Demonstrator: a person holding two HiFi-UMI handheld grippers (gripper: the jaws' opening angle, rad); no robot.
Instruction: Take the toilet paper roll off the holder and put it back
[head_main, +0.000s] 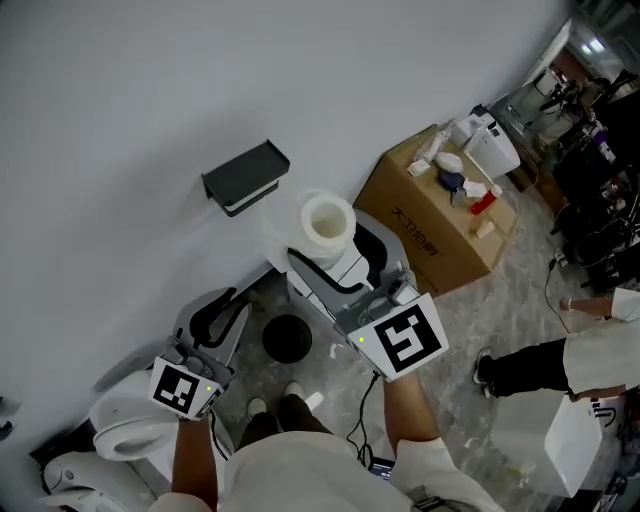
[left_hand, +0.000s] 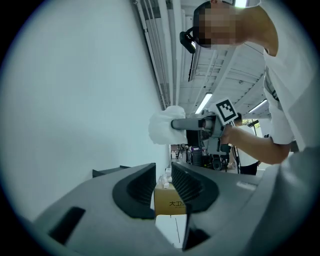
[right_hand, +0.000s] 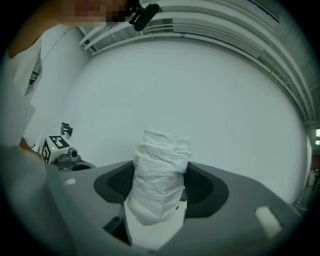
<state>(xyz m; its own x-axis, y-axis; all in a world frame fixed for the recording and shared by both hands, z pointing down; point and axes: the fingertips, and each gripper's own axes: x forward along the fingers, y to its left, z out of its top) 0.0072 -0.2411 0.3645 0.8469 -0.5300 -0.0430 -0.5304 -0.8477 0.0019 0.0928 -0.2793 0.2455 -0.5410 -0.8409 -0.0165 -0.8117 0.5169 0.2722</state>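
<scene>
The white toilet paper roll (head_main: 328, 224) is off the black wall holder (head_main: 246, 176) and sits just to its right, a little below it. My right gripper (head_main: 338, 252) is shut on the roll, which stands upright between its pads in the right gripper view (right_hand: 160, 172). My left gripper (head_main: 224, 308) hangs low at the left, below the holder. Its jaws (left_hand: 162, 183) stand a narrow gap apart with nothing between them. The left gripper view looks up at the roll (left_hand: 162, 126) and the right gripper (left_hand: 200, 123) holding it next to the white wall.
A cardboard box (head_main: 440, 215) with small items on top stands against the wall at the right. A white toilet (head_main: 125, 430) is at lower left, a round black bin (head_main: 287, 338) on the floor between my arms. A person's legs (head_main: 530, 365) are at the right.
</scene>
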